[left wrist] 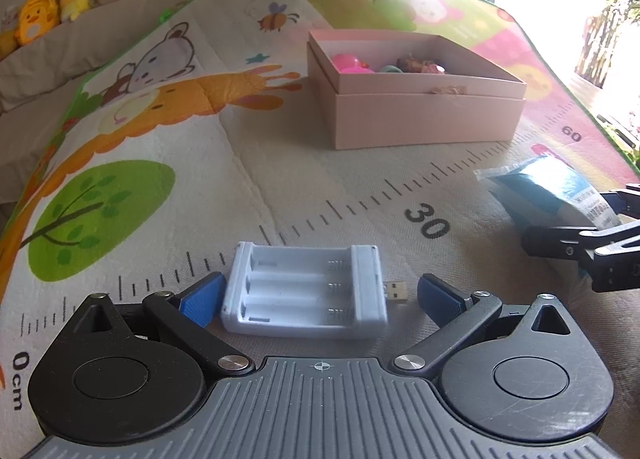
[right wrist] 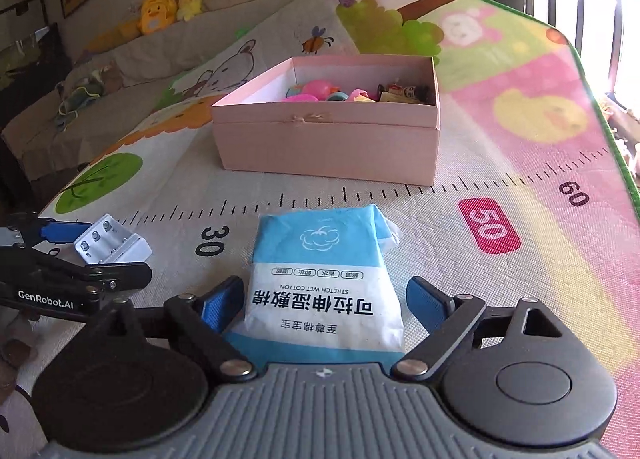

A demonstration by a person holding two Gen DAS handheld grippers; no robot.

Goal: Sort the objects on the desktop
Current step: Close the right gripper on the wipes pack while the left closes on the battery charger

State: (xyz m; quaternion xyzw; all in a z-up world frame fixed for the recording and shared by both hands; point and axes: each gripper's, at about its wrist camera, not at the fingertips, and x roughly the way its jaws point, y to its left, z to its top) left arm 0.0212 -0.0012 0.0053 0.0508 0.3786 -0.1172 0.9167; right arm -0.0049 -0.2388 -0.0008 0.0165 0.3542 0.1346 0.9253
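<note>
Left tool (left wrist: 312, 297): fingers apart, straddling the battery charger (left wrist: 304, 291), blue pads level with its two short ends. Left pad just beside or touching the case, cannot tell which; right pad clear, near the USB plug. Looks lined up for an end-to-end pinch, not yet closed.

Right tool (right wrist: 325, 303): fingers apart either side of the wipes pack (right wrist: 320, 279), small gaps both sides. Same setup, judged ready to squeeze.

Charger: white plastic, three empty slots with springs, lying flat, open side up. Pack: soft, blue and white, printed "STRETCH WET COTTON".

Both lie on the play mat (right wrist: 500, 299). Pink box (right wrist: 328, 151) further ahead holds small toys, likely the drop spot.
</note>
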